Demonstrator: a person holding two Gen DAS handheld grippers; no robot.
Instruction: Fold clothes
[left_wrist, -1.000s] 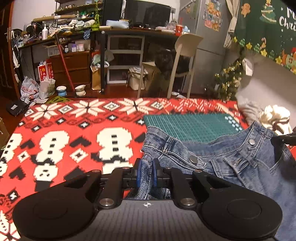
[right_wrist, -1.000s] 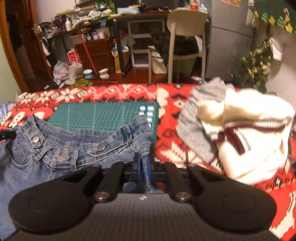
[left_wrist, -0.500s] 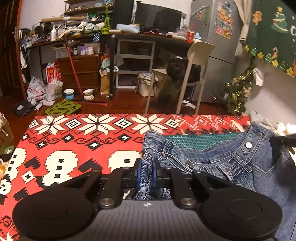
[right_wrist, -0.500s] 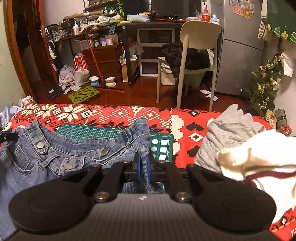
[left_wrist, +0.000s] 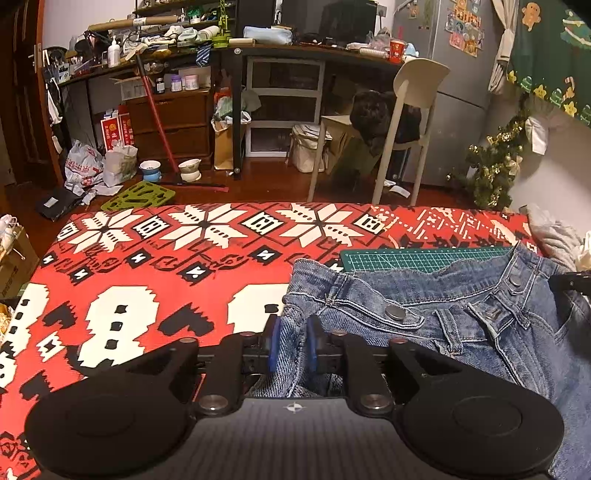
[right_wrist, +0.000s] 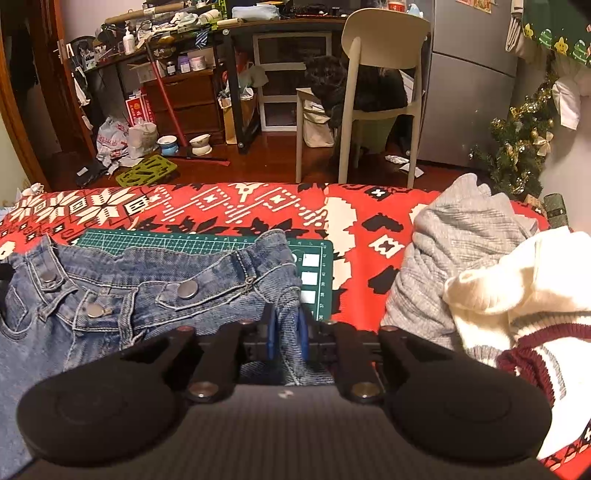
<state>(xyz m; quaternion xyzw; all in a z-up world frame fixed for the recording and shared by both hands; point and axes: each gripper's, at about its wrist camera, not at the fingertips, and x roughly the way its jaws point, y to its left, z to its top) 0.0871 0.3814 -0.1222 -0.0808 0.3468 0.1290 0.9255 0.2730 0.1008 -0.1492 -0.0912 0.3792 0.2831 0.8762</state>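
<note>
Jeans (left_wrist: 461, 325) held up by the waistband, front side w/ snaps facing the cams, top edge stretched over the green mat (left_wrist: 424, 258) and red cloth (left_wrist: 147, 266). Left gripper (left_wrist: 291, 349) clenched on the waistband's left corner, denim bunched between the blue pads (left_wrist: 274, 347); right gripper (right_wrist: 286, 338) clamped on the opposite corner, same way. Gripped at both ends probably to keep the waist taut and level, so legs hang or drag straight (legs below view, can't confirm). Fits either a lift to spread flat or a carry mid-fold; not settled from here. Off to the right, grey top (right_wrist: 454, 251) and cream sweater (right_wrist: 524, 295) heaped together on the cloth, apart from the jeans, likely kept aside so the mat stays as work area.
</note>
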